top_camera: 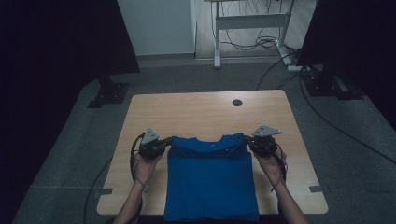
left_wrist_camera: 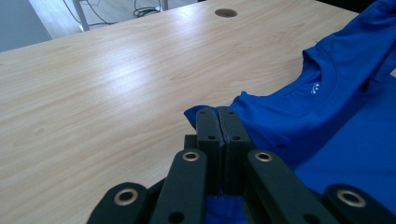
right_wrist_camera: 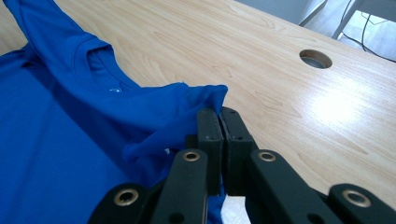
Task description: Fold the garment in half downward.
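Note:
A blue T-shirt (top_camera: 210,179) lies on the wooden table (top_camera: 205,109), its hem hanging over the near edge and its collar end lifted and folded toward me. My left gripper (top_camera: 164,143) is shut on the shirt's left shoulder corner; in the left gripper view the jaws (left_wrist_camera: 217,114) pinch the blue cloth (left_wrist_camera: 299,112). My right gripper (top_camera: 249,142) is shut on the right shoulder corner; in the right gripper view the cloth (right_wrist_camera: 154,107) bunches at the closed jaw tips (right_wrist_camera: 218,114). The collar with a small white mark (left_wrist_camera: 316,88) faces up between them.
A round cable hole (top_camera: 237,102) sits in the table's far right part. Bare wood stretches beyond the shirt. Past the table stand a white desk frame (top_camera: 250,21) with loose cables and dark stands on both sides.

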